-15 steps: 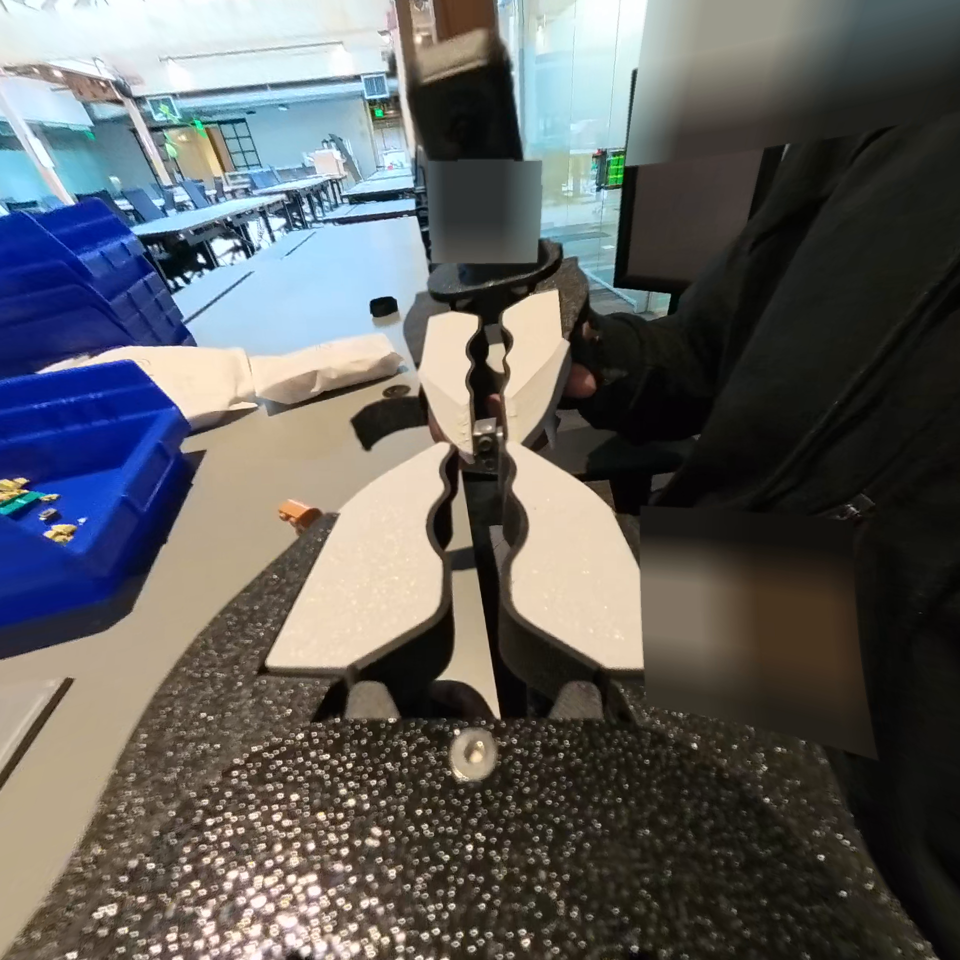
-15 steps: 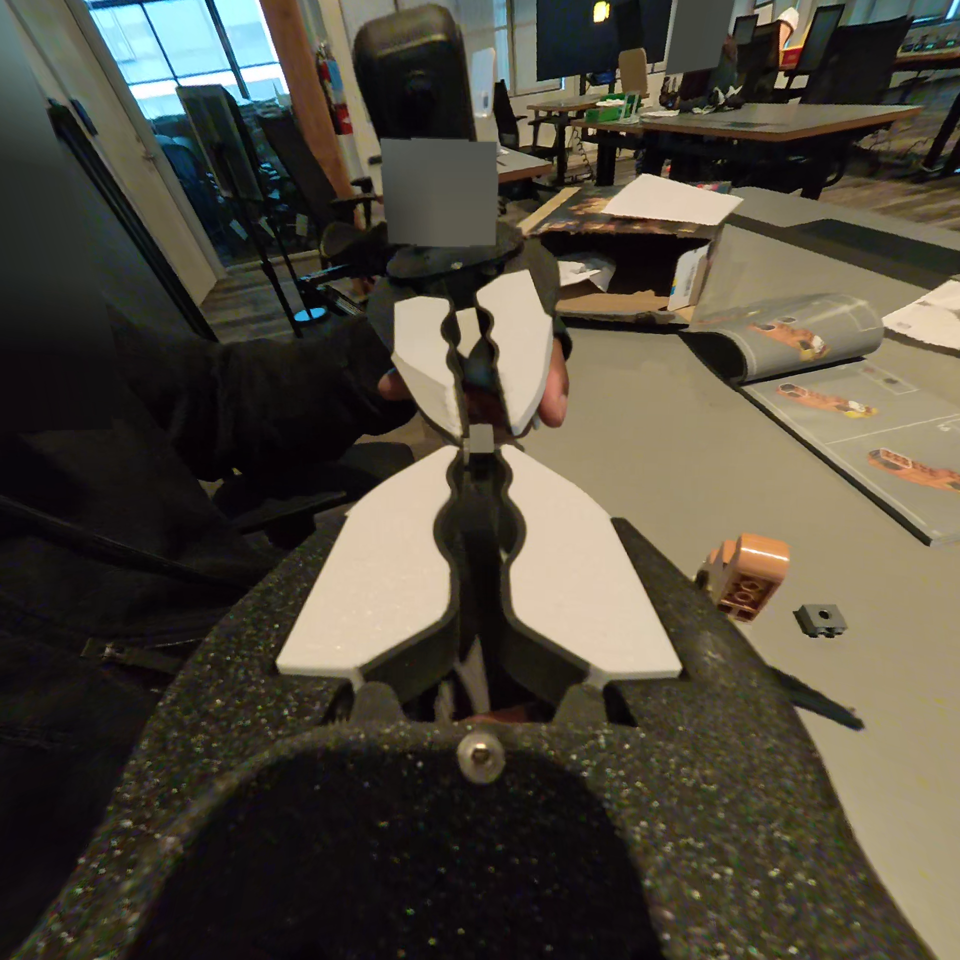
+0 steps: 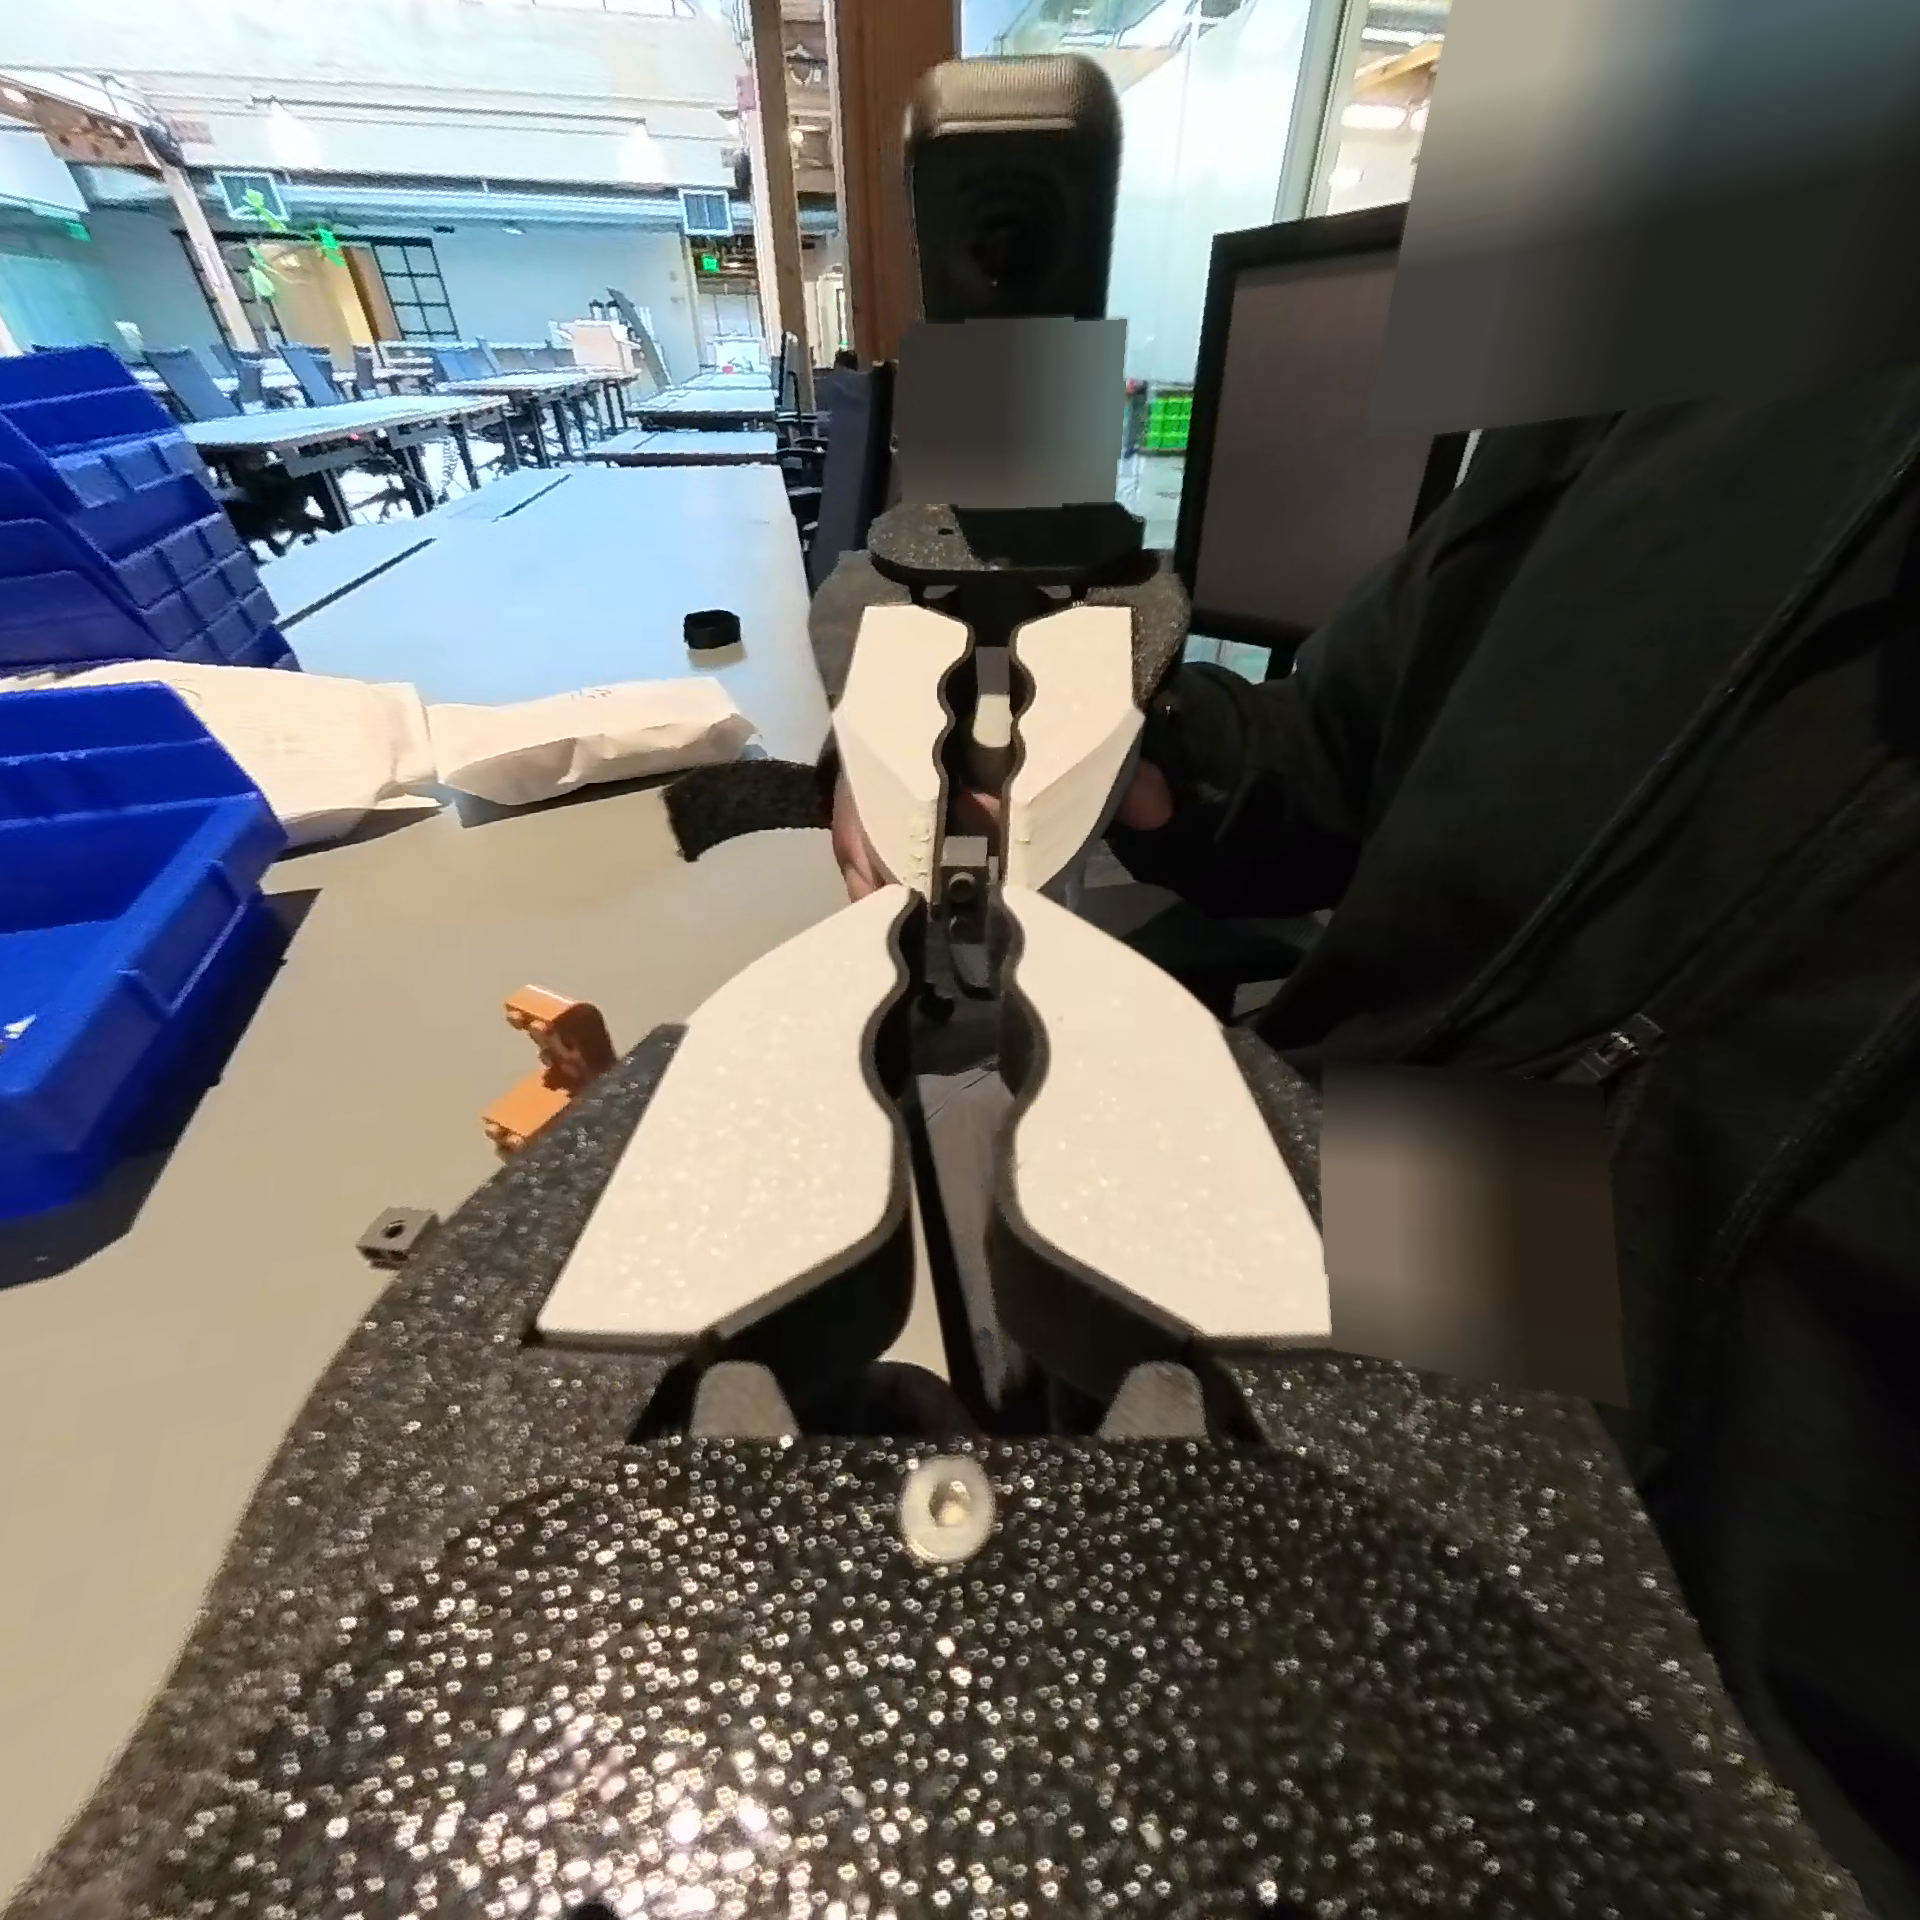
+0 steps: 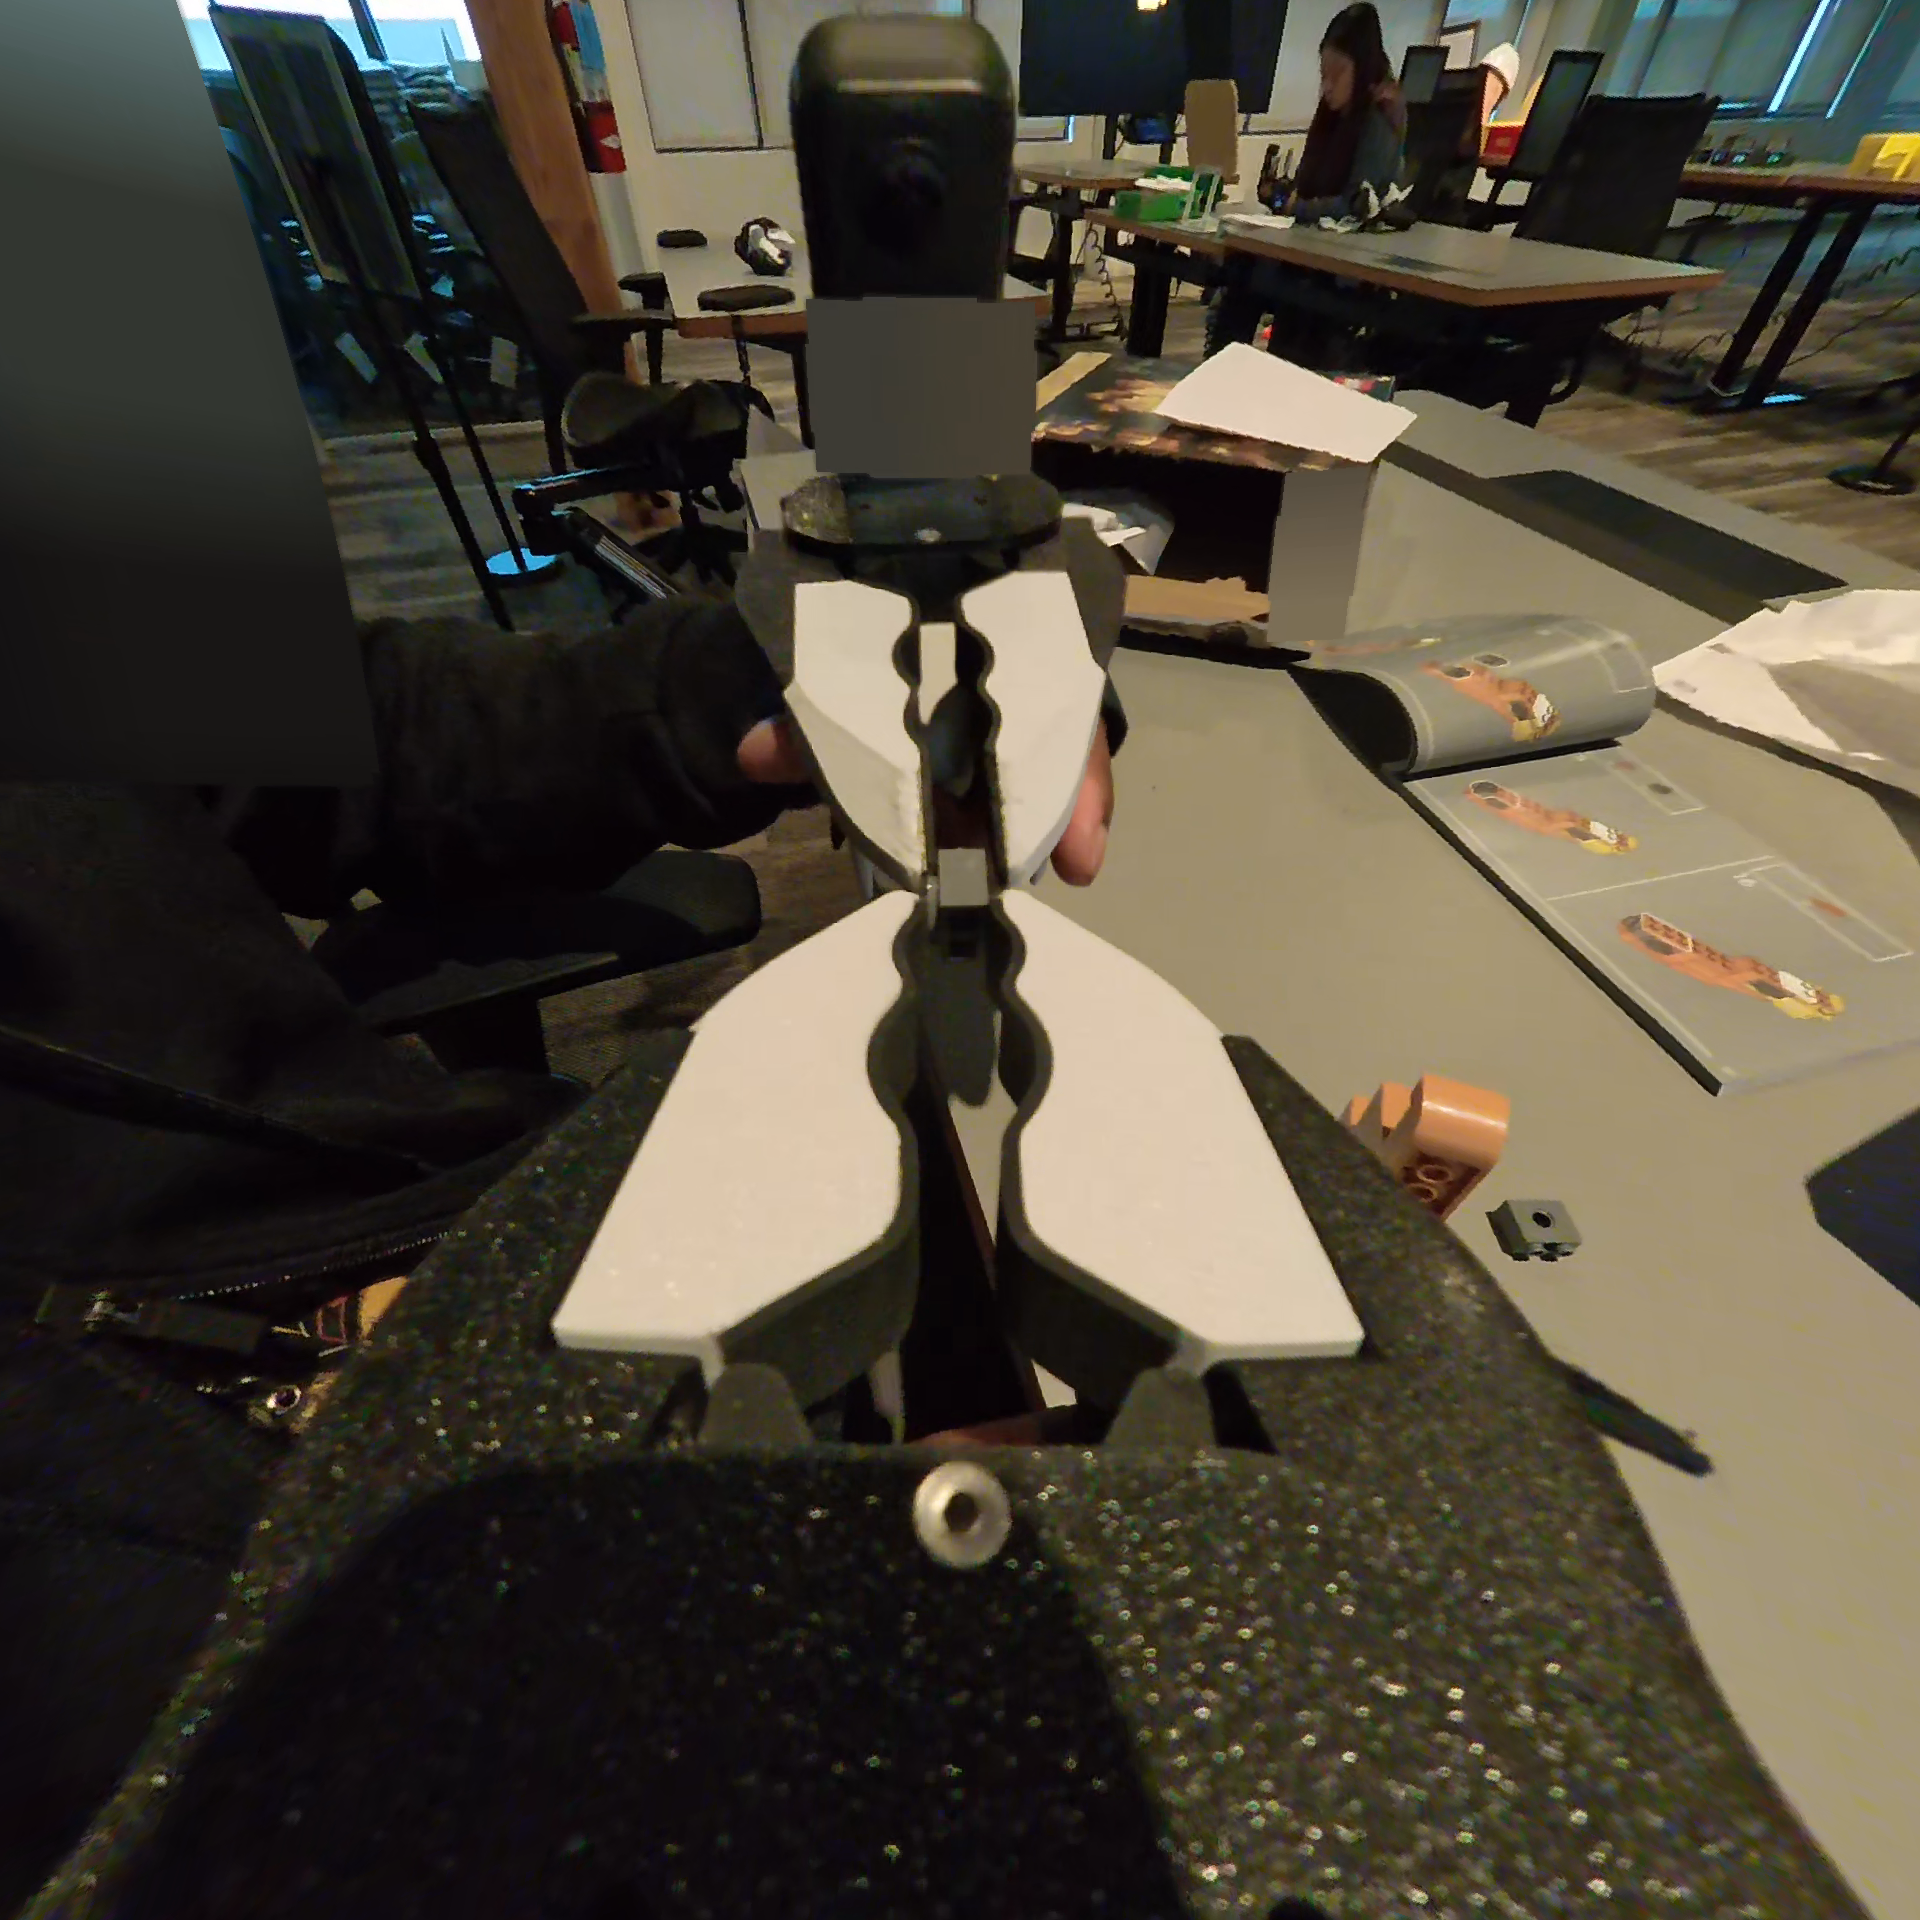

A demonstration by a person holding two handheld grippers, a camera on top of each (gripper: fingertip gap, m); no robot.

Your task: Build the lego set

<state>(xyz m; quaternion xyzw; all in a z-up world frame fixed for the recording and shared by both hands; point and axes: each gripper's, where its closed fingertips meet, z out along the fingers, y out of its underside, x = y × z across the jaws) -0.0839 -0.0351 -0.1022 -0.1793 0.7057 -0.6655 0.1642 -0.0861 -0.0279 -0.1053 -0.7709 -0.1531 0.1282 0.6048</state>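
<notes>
Grey table [image 4: 1299, 935] holds one orange brick piece [image 4: 1439, 1138] with one small dark piece [image 4: 1535, 1229] just beside it. Two grippers, left [image 3: 961, 940] and right [image 4: 961, 940], meet tip to tip, each closed on a small grey piece [image 4: 961, 878], now steadier than before.

Blue bins [image 3: 114, 914]; grey table [image 3: 260, 1039]; orange-brown brick assembly [image 4: 1439, 1138]; small dark grey piece [image 4: 1536, 1228]; white fingers [image 3: 748, 1143] on speckled black gripper bodies.
</notes>
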